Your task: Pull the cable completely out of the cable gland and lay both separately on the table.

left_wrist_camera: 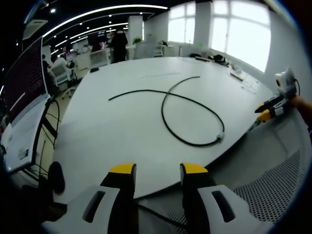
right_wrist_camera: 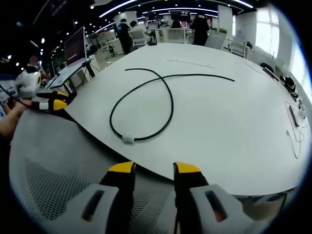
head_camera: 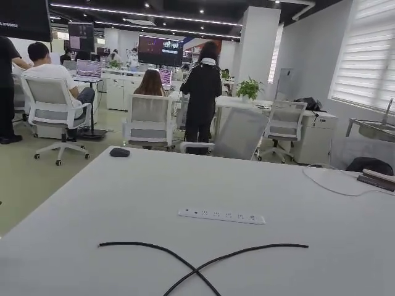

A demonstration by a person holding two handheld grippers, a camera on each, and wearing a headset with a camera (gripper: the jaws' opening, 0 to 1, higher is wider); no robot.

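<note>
Legend, head view and both gripper views: white tabletop (head_camera: pixel 296 185) bearing a black cable (head_camera: pixel 196 270), looped once and crossed over itself. Small pale cable gland (right_wrist_camera: pixel 128 139) threaded on the near arc of the loop, close to the tabletop edge. Left claw (left_wrist_camera: pixel 158 170) and right claw (right_wrist_camera: pixel 154 168) both spread apart, clamped on nothing, held off the near edge above a mesh chair seat (right_wrist_camera: pixel 53 180). Cable not yet withdrawn from the gland.

Hazards, as judged:
- With one claw pulling alone, likely to drag the whole loop toward the edge and off it, for want of any anchor on the gland.
- With the free ends drawn outward, liable to cinch the crossing into a snag ahead of the gland.
- On the smooth jacket, prone to slip if pinched lightly.
- On so small a gland, easy to miss or to tip sideways.

White power strip (head_camera: pixel 222 216) lying just beyond the cable, open to being swept aside by a whipping end.
</note>
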